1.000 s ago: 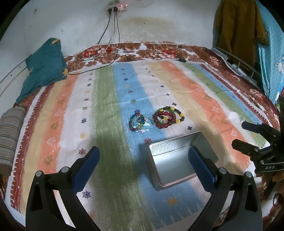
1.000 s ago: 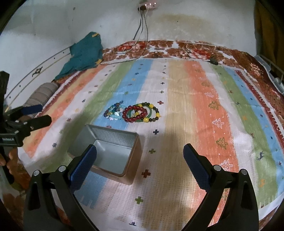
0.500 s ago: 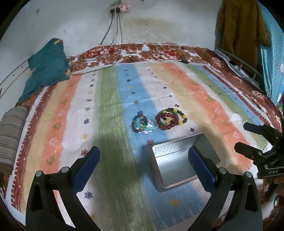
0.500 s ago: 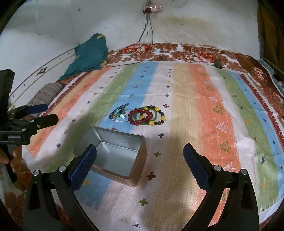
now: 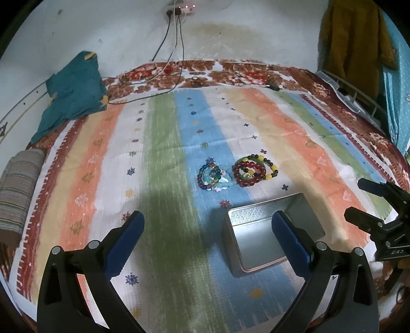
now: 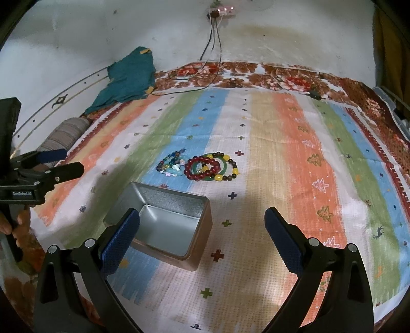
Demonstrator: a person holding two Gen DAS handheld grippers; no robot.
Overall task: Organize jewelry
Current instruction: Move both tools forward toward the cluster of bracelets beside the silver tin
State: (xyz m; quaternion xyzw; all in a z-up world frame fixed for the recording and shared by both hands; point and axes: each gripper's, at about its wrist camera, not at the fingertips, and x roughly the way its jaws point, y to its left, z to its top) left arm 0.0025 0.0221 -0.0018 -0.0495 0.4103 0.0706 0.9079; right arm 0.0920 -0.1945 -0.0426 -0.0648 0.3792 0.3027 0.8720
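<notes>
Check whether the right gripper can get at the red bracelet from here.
Probably yes. The right gripper is open, and only bare cloth lies ahead to the red bracelet; the tin sits off to its left.

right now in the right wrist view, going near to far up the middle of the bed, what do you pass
right gripper → metal tin → red bead bracelet → striped blanket → floral bedspread border → wall power strip
</notes>
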